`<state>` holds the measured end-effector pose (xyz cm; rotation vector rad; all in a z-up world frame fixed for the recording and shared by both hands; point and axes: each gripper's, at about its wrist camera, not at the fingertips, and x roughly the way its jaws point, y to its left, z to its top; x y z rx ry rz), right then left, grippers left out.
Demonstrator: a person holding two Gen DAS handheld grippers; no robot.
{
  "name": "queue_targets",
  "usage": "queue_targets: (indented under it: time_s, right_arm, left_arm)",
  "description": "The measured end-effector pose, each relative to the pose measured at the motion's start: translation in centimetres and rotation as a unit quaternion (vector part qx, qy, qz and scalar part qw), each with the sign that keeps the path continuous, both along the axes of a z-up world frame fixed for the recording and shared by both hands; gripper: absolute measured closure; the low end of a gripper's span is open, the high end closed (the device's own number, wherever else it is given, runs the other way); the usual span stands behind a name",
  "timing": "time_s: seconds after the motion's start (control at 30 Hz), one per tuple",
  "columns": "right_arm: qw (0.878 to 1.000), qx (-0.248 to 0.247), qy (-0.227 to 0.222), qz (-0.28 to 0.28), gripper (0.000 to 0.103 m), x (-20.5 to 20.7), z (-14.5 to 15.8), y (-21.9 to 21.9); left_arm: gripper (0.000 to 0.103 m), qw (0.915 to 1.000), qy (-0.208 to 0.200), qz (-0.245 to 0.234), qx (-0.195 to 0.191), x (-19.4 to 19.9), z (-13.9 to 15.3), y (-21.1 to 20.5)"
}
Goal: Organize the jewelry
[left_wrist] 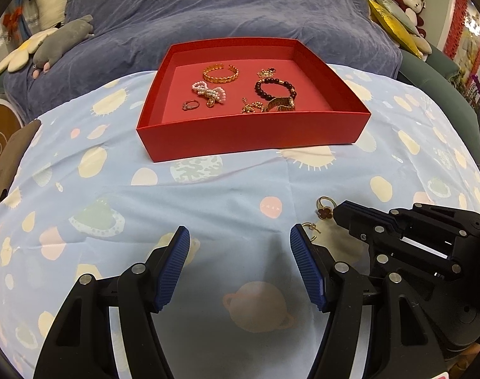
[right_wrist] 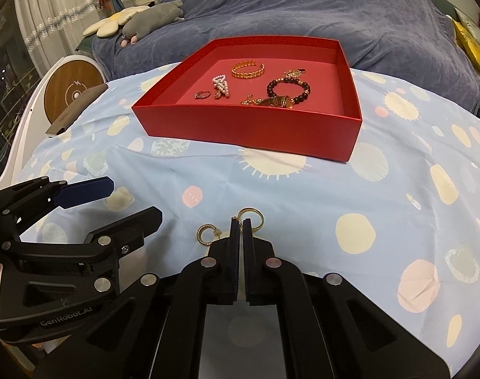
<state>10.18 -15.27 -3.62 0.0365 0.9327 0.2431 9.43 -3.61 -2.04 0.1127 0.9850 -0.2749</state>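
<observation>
Right fingers (right_wrist: 240, 222) pinching gold ring (right_wrist: 252, 218), its band half hidden, left fingers (left_wrist: 240, 240) wide.

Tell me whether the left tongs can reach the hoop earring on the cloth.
Probably yes: the left tongs are open, the earring lies uncovered beside them, though the right tongs, gripping a ring, crowd it.

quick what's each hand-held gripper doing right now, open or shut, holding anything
Left hand-held gripper: open, holding nothing, above the cloth.
Right hand-held gripper: shut on the gold ring; the gold hoop earring lies loose beside it.
</observation>
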Motion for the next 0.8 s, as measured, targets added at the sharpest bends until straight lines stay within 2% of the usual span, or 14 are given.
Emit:
queue_targets:
  time_s: [0.43,0.63,0.8]
  right_arm:
    - [1.0,-0.005,0.002,0.01,0.1,1.2,-0.4,0.7]
    - [1.0,-0.001,0.005,0.011,0.091,1.3,-0.4,0.9]
    - [1.0,-0.007,0.006,0.014,0.091,1.2,-0.8,1.2]
  left_arm:
    - [0.039,1.0,0.003,0.008,-0.003,0.3,0.0,0.8]
    - [0.04,0.9998,0.002,0.016,-0.008,0.4,0.1,1.2]
    - [0.04,0.9998,0.001,0.019,-0.007,0.4,0.2,1.4]
